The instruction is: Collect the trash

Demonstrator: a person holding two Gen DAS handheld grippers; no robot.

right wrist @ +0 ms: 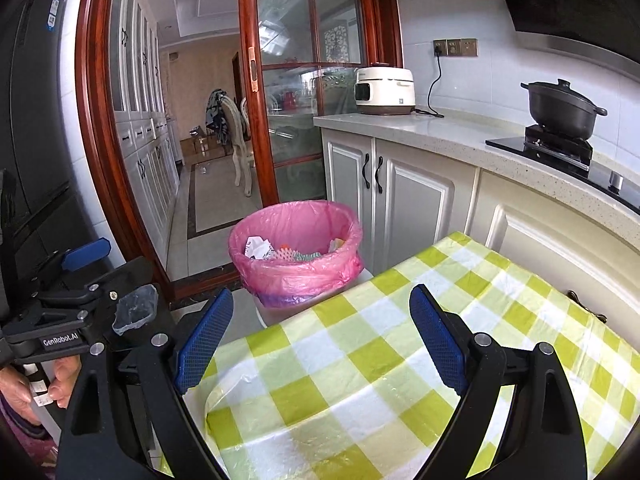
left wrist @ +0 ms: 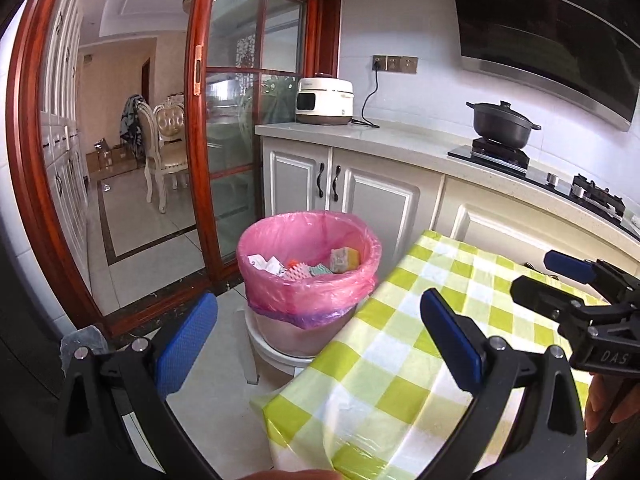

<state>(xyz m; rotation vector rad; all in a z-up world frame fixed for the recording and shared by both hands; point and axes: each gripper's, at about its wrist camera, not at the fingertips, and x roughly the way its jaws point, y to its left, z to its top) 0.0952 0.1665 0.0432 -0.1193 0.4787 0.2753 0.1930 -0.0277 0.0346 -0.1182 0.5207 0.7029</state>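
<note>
Both grippers empty over the checked table

The left gripper (left wrist: 320, 340) and right gripper (right wrist: 322, 336) hang spread apart, gripping nothing, above the tablecloth (right wrist: 380, 360); crumpled trash (left wrist: 304, 266) lies inside the pink-lined bin (left wrist: 308, 264) beyond the table's edge.

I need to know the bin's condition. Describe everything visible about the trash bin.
The trash bin is a round, pale bucket lined with a thin pink plastic bag folded over its rim, with a purple layer showing beneath. It stands upright on a white stool beside the checked table. Inside lie crumpled paper and colourful wrappers. Nothing grips it.
</note>
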